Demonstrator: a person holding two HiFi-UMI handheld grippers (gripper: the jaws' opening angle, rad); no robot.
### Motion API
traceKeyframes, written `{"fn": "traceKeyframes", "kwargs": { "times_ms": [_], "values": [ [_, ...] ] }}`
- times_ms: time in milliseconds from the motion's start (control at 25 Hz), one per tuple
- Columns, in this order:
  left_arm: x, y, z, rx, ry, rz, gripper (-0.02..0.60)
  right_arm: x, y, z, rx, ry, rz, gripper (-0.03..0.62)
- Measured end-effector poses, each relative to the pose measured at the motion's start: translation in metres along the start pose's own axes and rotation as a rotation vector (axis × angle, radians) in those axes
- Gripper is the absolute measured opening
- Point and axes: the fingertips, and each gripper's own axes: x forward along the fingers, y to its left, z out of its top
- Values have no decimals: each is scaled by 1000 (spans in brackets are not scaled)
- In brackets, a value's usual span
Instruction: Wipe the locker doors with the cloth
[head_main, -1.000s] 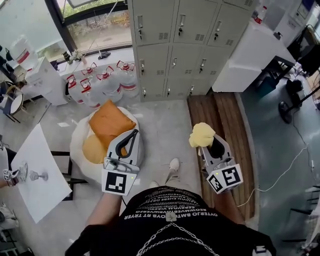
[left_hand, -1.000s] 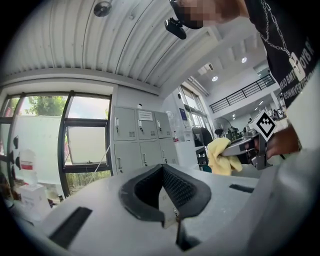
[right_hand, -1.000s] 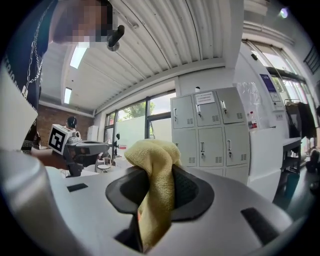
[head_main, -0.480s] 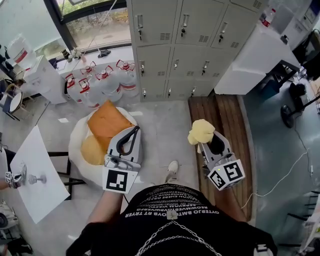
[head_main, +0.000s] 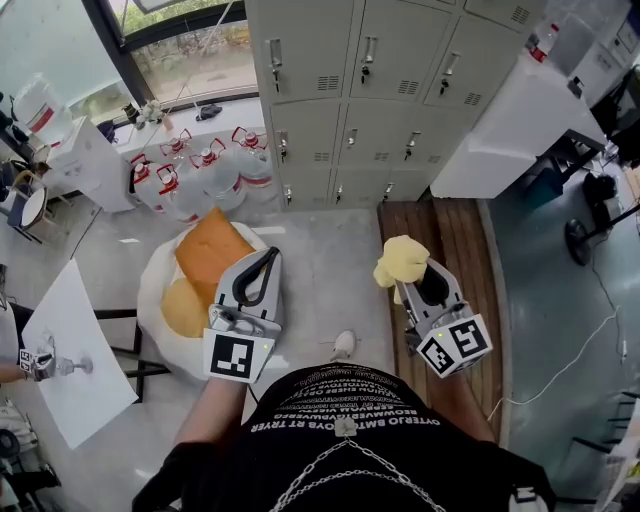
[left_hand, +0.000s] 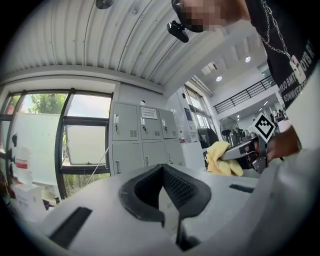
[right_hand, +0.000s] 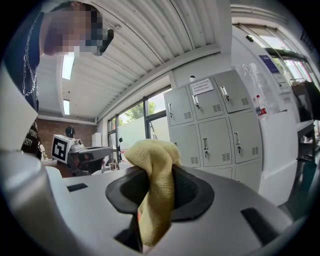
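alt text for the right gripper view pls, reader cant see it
The right gripper holds a crumpled yellow cloth pinched between its jaws. Beyond it stands a bank of grey lockers, doors shut, with the left gripper off to the left.

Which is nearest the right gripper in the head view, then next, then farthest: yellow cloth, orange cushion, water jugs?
1. Yellow cloth, clamped in the right gripper itself.
2. Orange cushion, low to its left.
3. Water jugs, far left below the window.
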Motion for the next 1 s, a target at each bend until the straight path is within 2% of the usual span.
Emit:
{"fn": "traceKeyframes", "kwargs": {
  "times_ms": [320, 760, 1000],
  "values": [
    [48, -1, 4, 17, 14, 13, 5, 20, -44, 10, 3, -2, 25, 110],
    [119, -26, 17, 51, -32, 41, 5, 36, -118, 17, -19, -7, 74, 110],
    [143, -31, 13, 48, -13, 53, 6, 44, -149, 19, -19, 2, 78, 110]
  ]
}}
